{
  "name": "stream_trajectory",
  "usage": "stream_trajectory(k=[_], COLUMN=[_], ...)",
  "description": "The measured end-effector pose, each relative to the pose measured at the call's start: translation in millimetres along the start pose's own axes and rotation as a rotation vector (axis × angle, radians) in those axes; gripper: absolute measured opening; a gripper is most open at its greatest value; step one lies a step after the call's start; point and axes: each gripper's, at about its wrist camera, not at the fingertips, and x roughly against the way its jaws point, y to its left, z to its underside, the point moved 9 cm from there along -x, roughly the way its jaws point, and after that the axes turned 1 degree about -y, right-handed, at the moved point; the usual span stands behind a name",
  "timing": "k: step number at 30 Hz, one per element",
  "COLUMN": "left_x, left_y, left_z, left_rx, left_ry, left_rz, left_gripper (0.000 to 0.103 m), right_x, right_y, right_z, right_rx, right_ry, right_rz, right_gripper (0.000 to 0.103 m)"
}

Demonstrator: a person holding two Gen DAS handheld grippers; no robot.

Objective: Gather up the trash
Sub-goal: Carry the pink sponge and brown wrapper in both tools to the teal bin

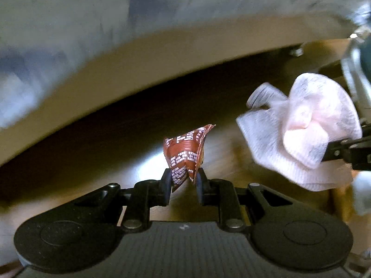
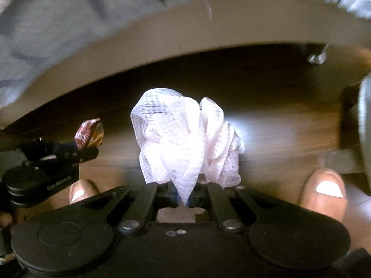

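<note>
My left gripper (image 1: 183, 183) is shut on a crumpled red-brown wrapper (image 1: 185, 153) with white print, held in the air above a wooden floor. My right gripper (image 2: 184, 195) is shut on a crumpled white paper towel (image 2: 185, 136), also held up. The towel shows at the right of the left wrist view (image 1: 301, 134), and the left gripper with the wrapper (image 2: 89, 132) shows at the left of the right wrist view. The two grippers are side by side, a short way apart.
A table's pale curved edge (image 1: 162, 53) and grey marbled top (image 1: 116, 7) fill the upper part of both views, with dark shadow under it. The brown wooden floor (image 2: 289, 125) lies below. Two bare toes (image 2: 324, 192) show near the right gripper. A metal chair leg (image 1: 354, 74) stands at right.
</note>
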Motion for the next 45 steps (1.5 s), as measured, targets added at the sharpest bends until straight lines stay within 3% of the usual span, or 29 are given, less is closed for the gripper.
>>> stream_trajectory(k=[9,13,20,28,37,45], left_x=[142.0,196.2,259.8,324.8,345.7,305.3], left_y=[-19.4,-44.8,-93.7,-168.3,-275.1,-360.4], left_z=[-29.8,-52.8,-61.8,-94.2,-147.9,-178.6], left_rx=[0.018,0.033,0.065,-0.009,-0.111,-0.189], left_ry=[-0.148,-0.256,-0.399,-0.522,-0.549,-0.435], left_rz=[0.001,-0.005,0.020,0.082,0.211,0.277], left_gripper=[0.021,0.021,0.021,0.021,0.021,0.021], right_x=[142.6,197.7,287.3,379.3,438.0,424.5], right_y=[3.2,-5.6,-25.6,-64.4,-149.6,-233.1], right_z=[18.2,32.4,47.9,53.4,31.8,17.4], right_rx=[0.027,0.015,-0.004,-0.054,-0.137,-0.264], right_ry=[-0.169,-0.259,-0.432,-0.599,-0.712,-0.646], right_rz=[-0.030,-0.039,-0.050,-0.065,0.053,0.116], right_gripper=[0.006,0.006,0.006,0.006,0.006,0.006])
